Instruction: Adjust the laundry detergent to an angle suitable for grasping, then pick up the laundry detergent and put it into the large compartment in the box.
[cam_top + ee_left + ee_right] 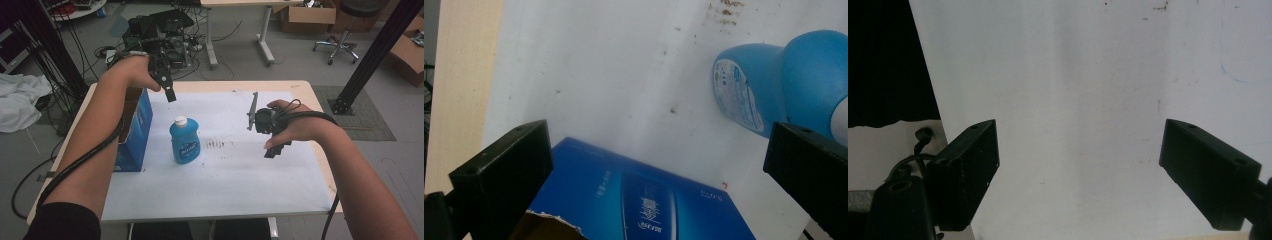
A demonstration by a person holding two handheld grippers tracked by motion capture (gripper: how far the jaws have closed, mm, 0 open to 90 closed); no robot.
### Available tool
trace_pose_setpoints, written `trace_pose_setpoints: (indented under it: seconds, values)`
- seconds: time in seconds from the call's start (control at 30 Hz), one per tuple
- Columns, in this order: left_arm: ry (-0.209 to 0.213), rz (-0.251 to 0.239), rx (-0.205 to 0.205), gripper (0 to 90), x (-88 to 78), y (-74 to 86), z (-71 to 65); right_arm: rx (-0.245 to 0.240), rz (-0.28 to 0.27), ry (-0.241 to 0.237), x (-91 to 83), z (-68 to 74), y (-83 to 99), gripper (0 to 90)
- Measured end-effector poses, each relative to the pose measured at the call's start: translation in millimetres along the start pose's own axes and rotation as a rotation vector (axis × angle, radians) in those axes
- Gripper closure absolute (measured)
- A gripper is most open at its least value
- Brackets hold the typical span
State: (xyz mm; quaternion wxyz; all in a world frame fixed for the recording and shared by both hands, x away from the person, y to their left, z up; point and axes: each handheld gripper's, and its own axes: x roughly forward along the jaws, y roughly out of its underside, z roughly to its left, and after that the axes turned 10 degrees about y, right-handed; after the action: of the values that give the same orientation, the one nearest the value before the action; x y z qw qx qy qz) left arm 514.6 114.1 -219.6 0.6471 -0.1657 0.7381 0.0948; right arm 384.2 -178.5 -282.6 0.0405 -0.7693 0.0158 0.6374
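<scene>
white paper covers the table (300,87); upright blue bottle (184,141) stands below and right of my spread left gripper (167,90), nearer than my spread, empty right gripper (272,145).

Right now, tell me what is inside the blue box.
The blue box stands open at the top; its torn brown flap shows. The inside is dark, and the left forearm covers much of it, so its contents cannot be seen.

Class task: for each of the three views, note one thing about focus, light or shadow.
High view: even light, slightly soft, with the blue plastic bottle legible. Left gripper view: the bottle is blurred and the blue cardboard box sharper. Right gripper view: dim, with a faint shadow band on the white sheet.
</scene>
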Motion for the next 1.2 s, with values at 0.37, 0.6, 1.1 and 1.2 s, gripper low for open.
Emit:
trace_pose_setpoints:
  seconds: [0.37, 0.6, 1.1, 1.2]
  values:
    - [-0.010, 0.013, 0.001, 0.1, -1.3, -0.1, -8.6, -0.007, -0.005, 0.008, -3.9, 4.0, 3.2, 16.5]
    - [-0.007, 0.015, -0.002, 0.1, -0.2, -0.1, -11.3, -0.017, -0.004, 0.014, -3.9, 6.5, 0.1, 16.6]
    - [-0.006, 0.001, 0.005, 0.1, -4.8, 2.2, -17.4, -0.016, -0.010, 0.019, -2.4, 7.9, -0.9, 16.6]
    - [-0.002, -0.021, -0.014, 0.1, -9.7, 5.8, -20.6, -0.015, -0.012, 0.020, -2.9, 8.3, -1.4, 16.6]
